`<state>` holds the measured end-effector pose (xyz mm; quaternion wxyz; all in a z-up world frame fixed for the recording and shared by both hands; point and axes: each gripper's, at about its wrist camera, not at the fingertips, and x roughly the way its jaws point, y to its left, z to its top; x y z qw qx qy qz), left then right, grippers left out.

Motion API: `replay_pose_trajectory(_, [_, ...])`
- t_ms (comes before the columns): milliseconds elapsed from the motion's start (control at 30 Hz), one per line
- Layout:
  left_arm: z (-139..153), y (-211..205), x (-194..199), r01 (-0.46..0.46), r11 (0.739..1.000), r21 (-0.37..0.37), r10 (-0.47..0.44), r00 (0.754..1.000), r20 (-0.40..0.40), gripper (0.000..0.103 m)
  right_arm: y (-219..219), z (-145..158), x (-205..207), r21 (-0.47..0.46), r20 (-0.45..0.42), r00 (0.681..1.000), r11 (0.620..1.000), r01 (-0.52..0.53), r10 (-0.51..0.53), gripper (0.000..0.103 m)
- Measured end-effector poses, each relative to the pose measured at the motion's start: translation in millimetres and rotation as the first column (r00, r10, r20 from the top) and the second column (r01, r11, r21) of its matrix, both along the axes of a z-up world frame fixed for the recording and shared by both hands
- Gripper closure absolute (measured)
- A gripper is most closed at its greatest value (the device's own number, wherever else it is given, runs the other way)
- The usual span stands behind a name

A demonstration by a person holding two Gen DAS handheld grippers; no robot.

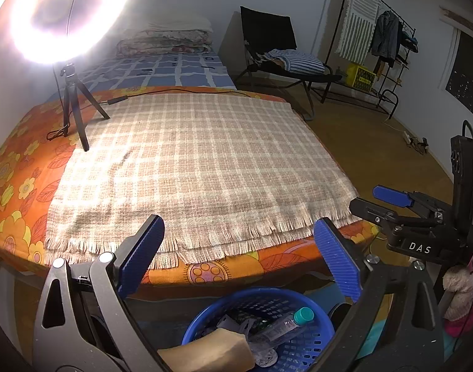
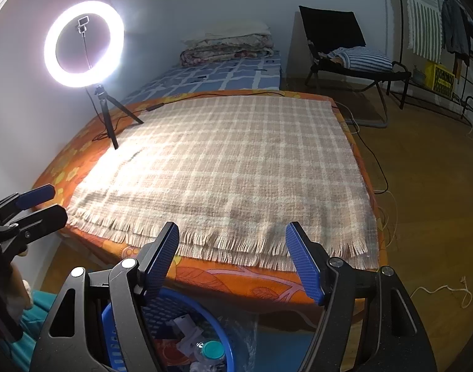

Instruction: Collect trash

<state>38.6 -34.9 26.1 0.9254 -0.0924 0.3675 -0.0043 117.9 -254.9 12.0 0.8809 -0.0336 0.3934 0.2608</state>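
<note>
A blue plastic basket (image 1: 298, 348) stands on the floor at the foot of the bed; it also shows in the right wrist view (image 2: 171, 307). It holds trash: a clear bottle with a teal cap (image 1: 282, 325), a brown paper piece (image 1: 211, 350) and crumpled wrappers (image 1: 264, 355). The teal cap (image 2: 213, 350) shows in the right wrist view too. My left gripper (image 1: 239, 254) is open and empty above the basket. My right gripper (image 2: 233, 257) is open and empty beside it. The checked beige blanket (image 1: 190, 161) on the bed carries no trash.
A lit ring light on a tripod (image 1: 72, 99) stands at the blanket's far left with its cable. A black chair (image 1: 276, 49) with striped cloth, a clothes rack (image 1: 385, 40) and floor cables (image 2: 375, 161) are to the right. Wooden floor lies right of the bed.
</note>
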Motion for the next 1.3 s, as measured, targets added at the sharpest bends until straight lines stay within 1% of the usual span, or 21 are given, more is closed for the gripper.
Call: replay_pose_trajectory(1300, [-0.3,0.5,-3.1,0.002,1.0,-0.007,-0.002,1.0,-0.003,0.004,1.4,-2.1,-0.7,-0.003,-0.007,1.0,1.0,0.002,-0.002,0.032])
